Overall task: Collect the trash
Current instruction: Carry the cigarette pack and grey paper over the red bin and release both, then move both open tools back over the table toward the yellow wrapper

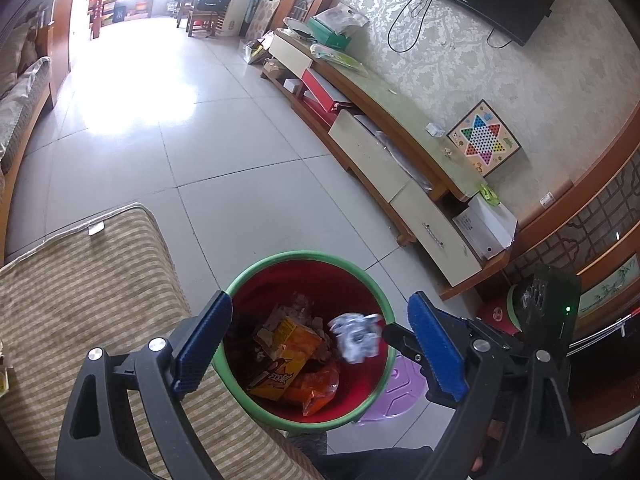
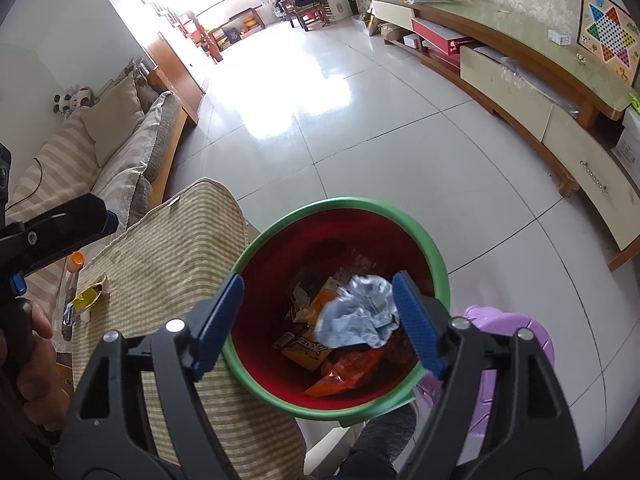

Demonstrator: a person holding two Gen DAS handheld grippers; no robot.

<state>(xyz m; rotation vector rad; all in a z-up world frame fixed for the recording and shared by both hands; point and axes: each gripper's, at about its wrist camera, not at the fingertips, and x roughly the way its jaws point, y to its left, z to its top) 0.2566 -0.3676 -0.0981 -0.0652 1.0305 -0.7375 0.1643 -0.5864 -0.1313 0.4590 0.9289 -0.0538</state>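
Note:
A red trash bin with a green rim [image 1: 280, 258] [image 2: 340, 202] stands on the floor beside a striped cushioned seat. It holds an orange snack box [image 1: 280, 364] [image 2: 306, 350] and orange wrappers. A crumpled silver-white wrapper [image 1: 356, 336] [image 2: 360, 312] is over the bin's mouth, next to my right gripper's right finger; I cannot tell if it touches. My left gripper [image 1: 320, 344] is open and empty above the bin. My right gripper [image 2: 318, 320] is open above the bin. The right gripper's tip also shows in the left wrist view [image 1: 396, 334].
The striped seat [image 1: 100, 300] [image 2: 160, 264] carries a yellow wrapper [image 2: 86, 296] and an orange-capped bottle [image 2: 76, 262]. A purple plastic stool [image 1: 396, 388] [image 2: 508, 360] stands right of the bin. A long TV cabinet [image 1: 400, 128] lines the right wall. A sofa [image 2: 100, 152] stands at the left.

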